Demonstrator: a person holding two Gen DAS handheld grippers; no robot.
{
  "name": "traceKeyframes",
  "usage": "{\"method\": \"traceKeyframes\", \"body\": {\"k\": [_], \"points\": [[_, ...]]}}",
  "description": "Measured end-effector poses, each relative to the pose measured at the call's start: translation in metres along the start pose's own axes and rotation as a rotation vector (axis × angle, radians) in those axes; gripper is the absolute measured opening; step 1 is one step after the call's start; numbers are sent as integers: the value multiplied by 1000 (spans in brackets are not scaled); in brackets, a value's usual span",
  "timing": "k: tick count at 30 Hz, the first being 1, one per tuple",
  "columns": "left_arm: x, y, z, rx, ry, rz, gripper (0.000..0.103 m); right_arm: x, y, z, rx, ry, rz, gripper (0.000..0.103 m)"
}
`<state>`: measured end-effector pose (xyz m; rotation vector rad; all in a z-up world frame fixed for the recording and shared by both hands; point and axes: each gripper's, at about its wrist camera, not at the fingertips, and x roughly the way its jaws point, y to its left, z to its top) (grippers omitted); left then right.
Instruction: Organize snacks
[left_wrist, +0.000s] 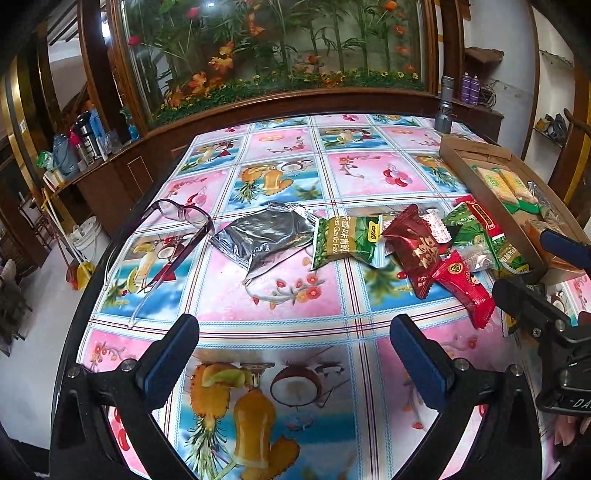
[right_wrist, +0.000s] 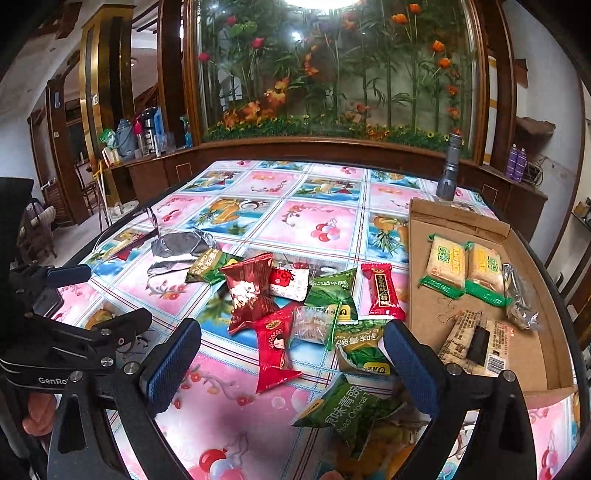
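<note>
Both claws are being held wide apart, nothing being gripped. The left gripper (left_wrist: 294, 354) is being hovered over bare tablecloth (left_wrist: 280, 177), on the near-left side of the snack pile. The right gripper (right_wrist: 291, 356) is being hovered just over the near edge of the same pile, the bright red packet (right_wrist: 275, 349) being framed between its fingers.

Pile as landmark: loose packets are being left heaped mid-table — a dark red packet (right_wrist: 248, 291), a green pea packet (right_wrist: 334, 295), a clear-wrapped sweet (right_wrist: 312, 325), a red bar with gold label (right_wrist: 381, 291), another green pea packet (right_wrist: 345, 406) lying nearest the right claw. A crumpled silver foil bag (left_wrist: 264, 234) is being seen at the pile's left end, touching a green garlic-pea packet (left_wrist: 345, 240). Eyeglasses (left_wrist: 177, 229) are lying further left of the foil bag, near the table edge.

Right of the pile, a shallow cardboard tray (right_wrist: 424, 295) is being used as holder: two yellow-green cracker packs (right_wrist: 467, 269) side by side, a small silver packet (right_wrist: 521, 295) beside them, a barcode-printed pack (right_wrist: 476, 343) at the near end. A grey flashlight (right_wrist: 448, 170) is standing upright beyond the tray.
</note>
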<state>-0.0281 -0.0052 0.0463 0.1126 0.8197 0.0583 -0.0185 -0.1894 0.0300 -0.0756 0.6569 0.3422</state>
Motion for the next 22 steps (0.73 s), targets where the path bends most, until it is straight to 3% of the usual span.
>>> {"method": "traceKeyframes", "body": {"k": [12,22], "points": [[7,-2,0,0,38,-30,103,7,1,-2,-3,32,-20,101],[18,7,1,-31,63,-11,103,15,-3,-5,16,59,-52,101]]}}
